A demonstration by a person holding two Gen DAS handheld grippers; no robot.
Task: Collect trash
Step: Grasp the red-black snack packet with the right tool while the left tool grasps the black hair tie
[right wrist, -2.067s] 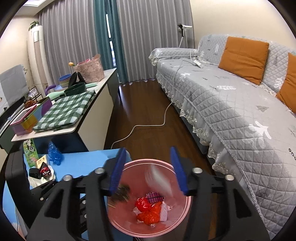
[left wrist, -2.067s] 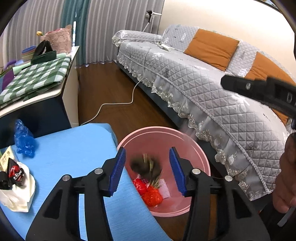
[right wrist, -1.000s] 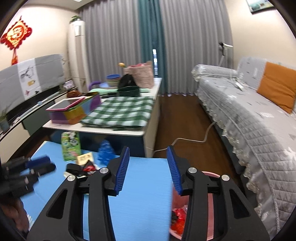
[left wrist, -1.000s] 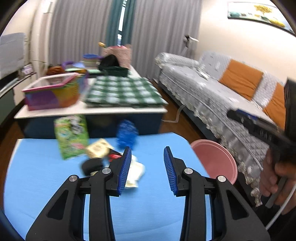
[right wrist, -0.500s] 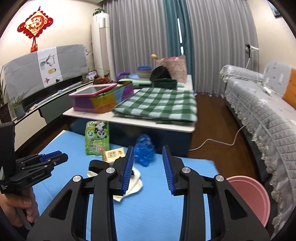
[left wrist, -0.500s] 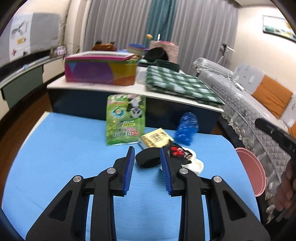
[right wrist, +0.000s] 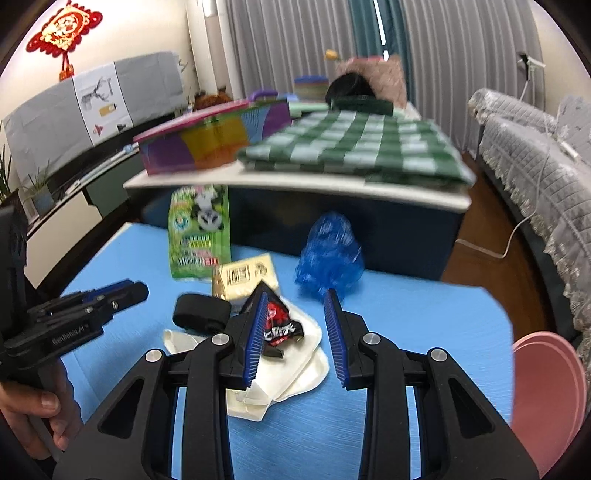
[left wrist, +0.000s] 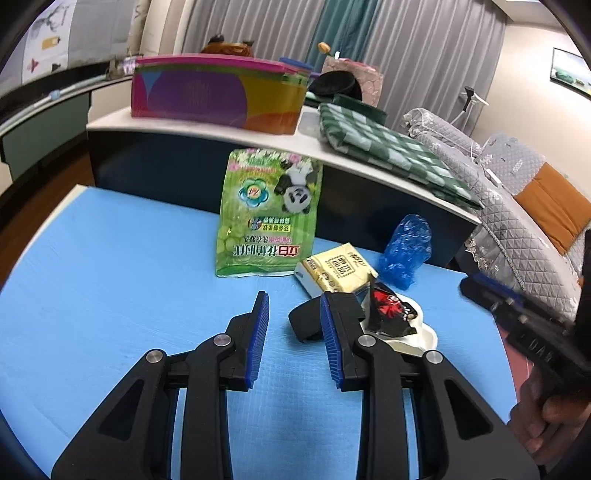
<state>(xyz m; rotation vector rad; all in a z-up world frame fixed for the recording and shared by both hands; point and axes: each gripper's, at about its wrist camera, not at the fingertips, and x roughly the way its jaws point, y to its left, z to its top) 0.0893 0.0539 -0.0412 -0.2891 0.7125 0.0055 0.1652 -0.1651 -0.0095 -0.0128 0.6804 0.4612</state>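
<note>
Both grippers now lower, nearer red-black snack wrapper (right wrist: 279, 325) than 1 second ago; left gripper (left wrist: 294, 325), right gripper (right wrist: 295, 325) jaws narrower, apart, empty

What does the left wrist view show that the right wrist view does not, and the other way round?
Only the left wrist view: an orange cushion on the sofa.
Only the right wrist view: the pink bin beside the blue table, and a red wall ornament.
Both: the green panda packet, yellow tissue pack, blue crumpled bag and red-black wrapper.
</note>
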